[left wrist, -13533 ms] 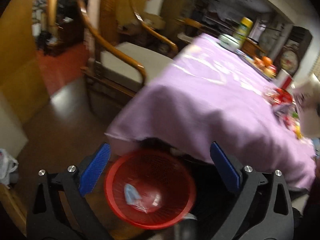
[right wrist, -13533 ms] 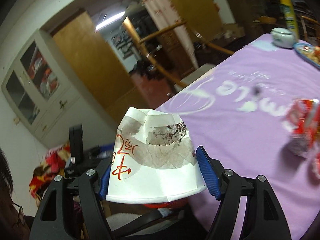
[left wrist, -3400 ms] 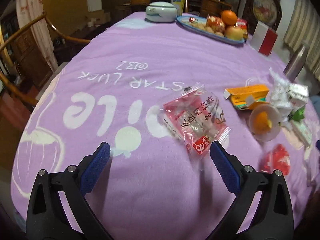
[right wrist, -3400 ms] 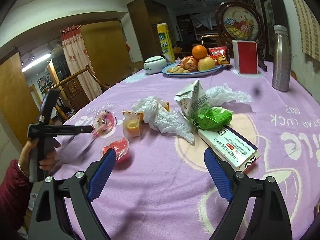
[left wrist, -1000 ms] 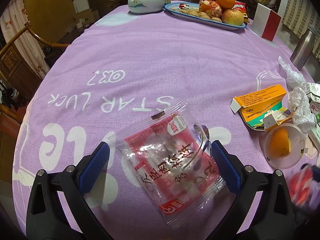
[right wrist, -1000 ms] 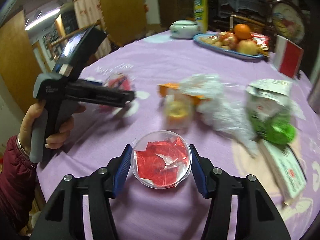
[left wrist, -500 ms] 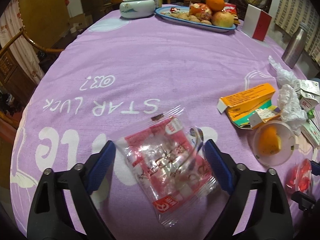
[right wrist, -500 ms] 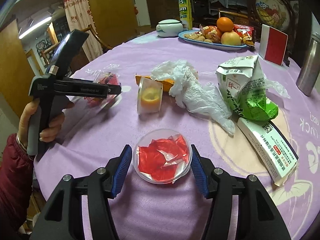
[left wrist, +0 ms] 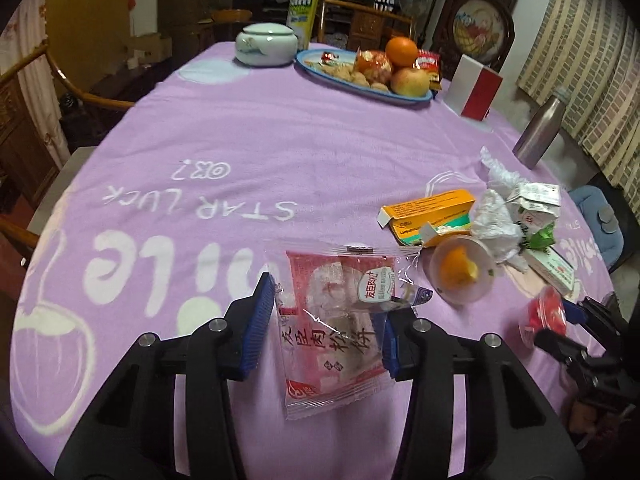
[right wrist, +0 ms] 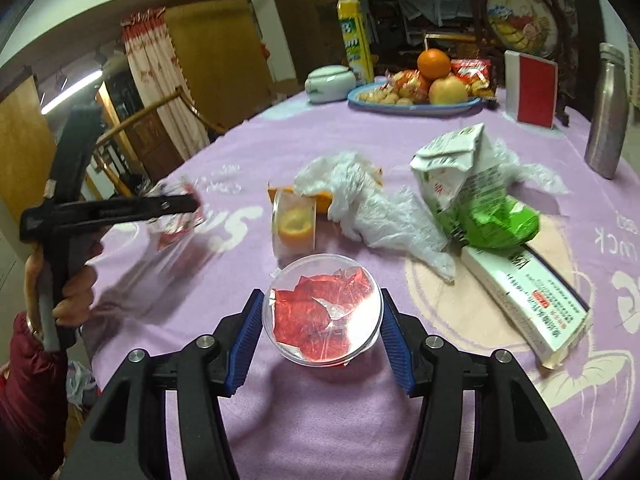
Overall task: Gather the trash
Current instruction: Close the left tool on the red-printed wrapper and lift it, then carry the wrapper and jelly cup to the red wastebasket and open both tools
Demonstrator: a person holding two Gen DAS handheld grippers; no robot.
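Note:
My left gripper [left wrist: 324, 320] is shut on a red and clear snack wrapper [left wrist: 336, 332] and holds it above the purple tablecloth [left wrist: 240, 152]. My right gripper [right wrist: 322, 320] is shut on a clear plastic cup with red foil inside [right wrist: 322, 312]. That cup also shows in the left wrist view [left wrist: 542, 316]. Loose trash lies on the cloth: a clear cup with orange fruit [right wrist: 294, 222], a white plastic bag [right wrist: 368, 208], a crumpled green and white carton [right wrist: 476, 196], an orange box [left wrist: 428, 214] and a white box [right wrist: 528, 292].
A blue fruit plate [left wrist: 368, 92], a pale lidded jar [left wrist: 266, 44], a yellow tin [left wrist: 306, 0], a red and white box [left wrist: 474, 94] and a steel bottle [left wrist: 538, 132] stand at the far side. Wooden chairs [left wrist: 32, 120] stand left of the table.
My left gripper has closed on the snack wrapper and lifted it, and the wrapper now stands upright between the fingers. My right gripper keeps hold of the red foil cup.

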